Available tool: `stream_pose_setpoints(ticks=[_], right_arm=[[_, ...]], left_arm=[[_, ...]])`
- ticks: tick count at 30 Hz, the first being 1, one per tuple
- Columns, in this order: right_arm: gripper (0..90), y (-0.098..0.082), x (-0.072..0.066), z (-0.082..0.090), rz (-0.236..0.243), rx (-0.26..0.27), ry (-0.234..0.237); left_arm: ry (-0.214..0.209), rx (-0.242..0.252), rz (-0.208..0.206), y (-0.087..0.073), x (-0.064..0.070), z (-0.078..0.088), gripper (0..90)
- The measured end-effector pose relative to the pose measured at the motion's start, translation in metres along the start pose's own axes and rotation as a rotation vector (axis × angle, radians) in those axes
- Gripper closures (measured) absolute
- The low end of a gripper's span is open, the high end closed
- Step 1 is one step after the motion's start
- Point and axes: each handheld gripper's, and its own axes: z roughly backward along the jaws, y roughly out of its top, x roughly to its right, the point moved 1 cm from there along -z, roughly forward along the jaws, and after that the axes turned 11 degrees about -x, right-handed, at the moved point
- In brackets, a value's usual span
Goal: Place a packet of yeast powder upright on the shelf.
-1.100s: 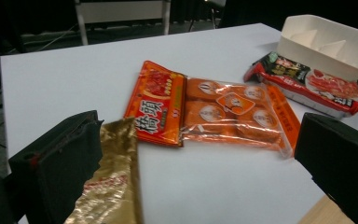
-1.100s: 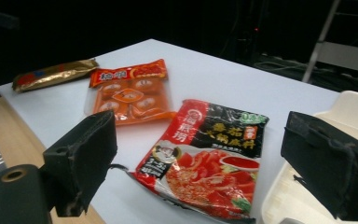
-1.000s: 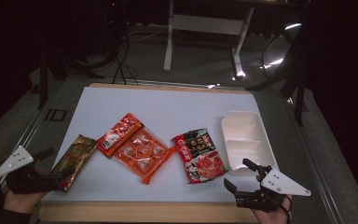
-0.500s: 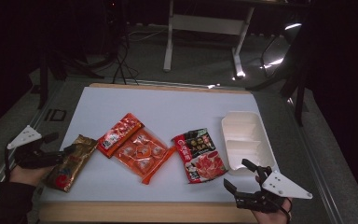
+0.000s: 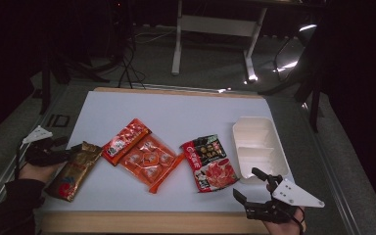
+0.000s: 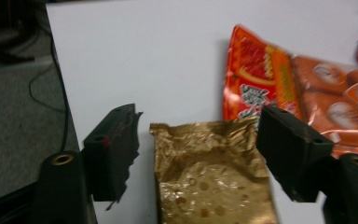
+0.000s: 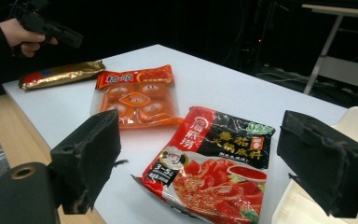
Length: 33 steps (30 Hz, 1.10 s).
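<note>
1. The right gripper point(image 5: 248, 185) sits at the near right edge of the table point(image 5: 186, 110), held in a hand point(image 5: 283, 226) that comes in from the near side. Its jaws stand wide apart with nothing between them – released.
2. Just beyond it, in the right gripper view, lies the red and black tomato packet point(image 7: 214, 163), flat on the white table top, its near end close to the table's near edge.
3. At the near left, the gold packet point(image 5: 75, 169) lies flat by the left edge, its long side running near to far.
4. The left gripper point(image 5: 66, 151) is at that packet's far end. In the left gripper view the jaws stand one on each side of the crinkled top edge of the gold packet point(image 6: 212, 177) – they have just been closing, but a gap shows on both sides, so the pads do not press on it yet.
5. To the right of the gold packet lie the slim red packet point(image 5: 126, 141) and, touching it, the orange tray pack point(image 5: 149, 160).
6. Farther right, beside the tomato packet, stands the white two-compartment tray point(image 5: 259, 149), empty.
</note>
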Motion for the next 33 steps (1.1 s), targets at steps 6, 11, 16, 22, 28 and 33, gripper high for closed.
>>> stream_pose_setpoints(ticks=[6, 11, 16, 22, 28, 33], right_arm=[[13.6, -0.002, -0.001, -0.001, 0.004, -0.018, 0.013], [13.6, -0.003, 0.000, -0.002, 0.002, -0.020, 0.018], [13.6, -0.003, -0.001, -0.003, 0.007, -0.028, 0.032], [13.6, -0.004, 0.000, -0.003, 0.000, -0.026, 0.030], [13.9, -0.004, 0.001, -0.002, 0.000, -0.024, 0.021], [14.2, -0.004, 0.002, -0.002, -0.005, -0.027, 0.018]], left_arm=[[0.020, -0.049, 0.028, 0.002, -0.009, -0.019, 37.5], [0.012, -0.076, 0.070, 0.003, -0.018, -0.031, 39.7], [0.008, -0.134, 0.081, -0.001, -0.021, -0.043, 45.6], [0.020, -0.151, 0.059, -0.003, -0.015, -0.052, 49.5], [0.074, -0.191, -0.001, 0.000, -0.004, -0.053, 46.8], [0.115, -0.196, -0.065, -0.001, 0.007, -0.054, 49.8]])
